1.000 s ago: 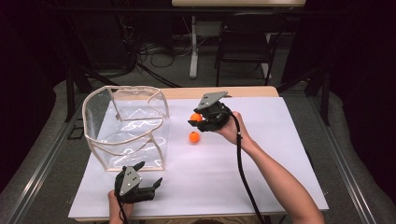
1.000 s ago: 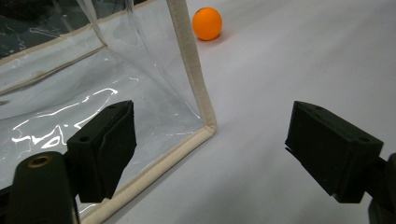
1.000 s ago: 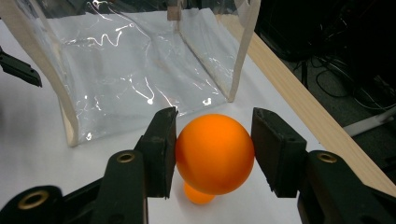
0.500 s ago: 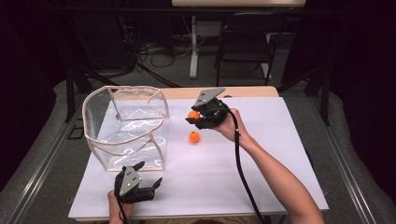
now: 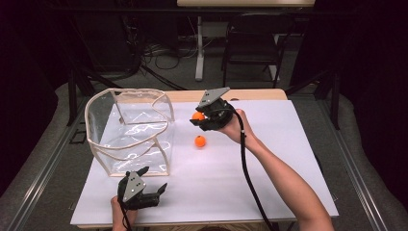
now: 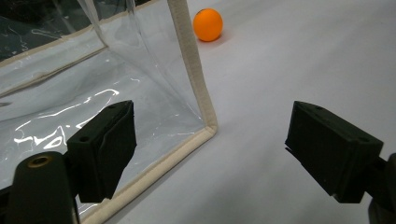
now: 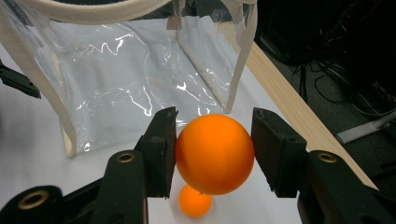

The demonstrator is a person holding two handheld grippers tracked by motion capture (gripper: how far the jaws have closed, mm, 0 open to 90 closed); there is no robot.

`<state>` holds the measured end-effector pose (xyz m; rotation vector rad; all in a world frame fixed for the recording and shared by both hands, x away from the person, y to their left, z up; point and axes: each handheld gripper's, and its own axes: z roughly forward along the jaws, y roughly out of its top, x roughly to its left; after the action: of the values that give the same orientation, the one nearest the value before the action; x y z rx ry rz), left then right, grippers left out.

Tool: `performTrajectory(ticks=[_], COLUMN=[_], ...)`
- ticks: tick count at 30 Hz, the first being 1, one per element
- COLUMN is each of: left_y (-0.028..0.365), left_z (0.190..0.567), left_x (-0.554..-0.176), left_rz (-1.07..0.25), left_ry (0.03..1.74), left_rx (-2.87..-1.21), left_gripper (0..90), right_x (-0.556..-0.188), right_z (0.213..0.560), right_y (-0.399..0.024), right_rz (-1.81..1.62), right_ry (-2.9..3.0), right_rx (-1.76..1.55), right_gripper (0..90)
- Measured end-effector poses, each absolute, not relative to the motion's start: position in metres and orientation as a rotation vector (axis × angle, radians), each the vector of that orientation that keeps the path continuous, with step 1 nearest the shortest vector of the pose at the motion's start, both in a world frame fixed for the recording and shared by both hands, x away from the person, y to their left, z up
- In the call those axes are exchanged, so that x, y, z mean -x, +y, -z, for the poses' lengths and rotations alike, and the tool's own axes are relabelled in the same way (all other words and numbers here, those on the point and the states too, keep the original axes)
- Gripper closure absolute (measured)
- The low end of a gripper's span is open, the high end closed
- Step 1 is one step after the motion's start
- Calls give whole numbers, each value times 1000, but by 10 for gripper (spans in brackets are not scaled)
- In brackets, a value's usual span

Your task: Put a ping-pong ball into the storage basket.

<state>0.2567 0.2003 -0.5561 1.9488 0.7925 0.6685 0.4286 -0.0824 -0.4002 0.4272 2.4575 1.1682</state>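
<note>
Clamped between the right gripper (image 5: 199, 119)'s jaws, 1 orange ball (image 7: 214, 153) sits at the high view's centre, the clear bag (image 5: 130, 132) just left, while the open left gripper (image 5: 149, 191) waits lower left.

Clear glossy plastic bag (image 5: 130, 130), crinkled, beige cloth trim, left of frame. Smooth matt orange ball (image 7: 215, 154) between matt black plastic pads (image 7: 161, 149). White matt table cover (image 5: 269, 163); bare wood edge (image 5: 260, 95) at top.
</note>
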Motion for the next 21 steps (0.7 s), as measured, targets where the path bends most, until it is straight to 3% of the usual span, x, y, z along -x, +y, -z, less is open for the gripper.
performTrajectory(ticks=[21], left_y=[200], left_z=[556], left_x=[-257], left_rz=[-669], left_ry=[791], left_rx=[-1948], left_gripper=[161], right_x=[-434], right_z=[392], right_y=[-75], right_rz=[-1157], right_ry=[2453], right_rx=[-415], right_gripper=[514])
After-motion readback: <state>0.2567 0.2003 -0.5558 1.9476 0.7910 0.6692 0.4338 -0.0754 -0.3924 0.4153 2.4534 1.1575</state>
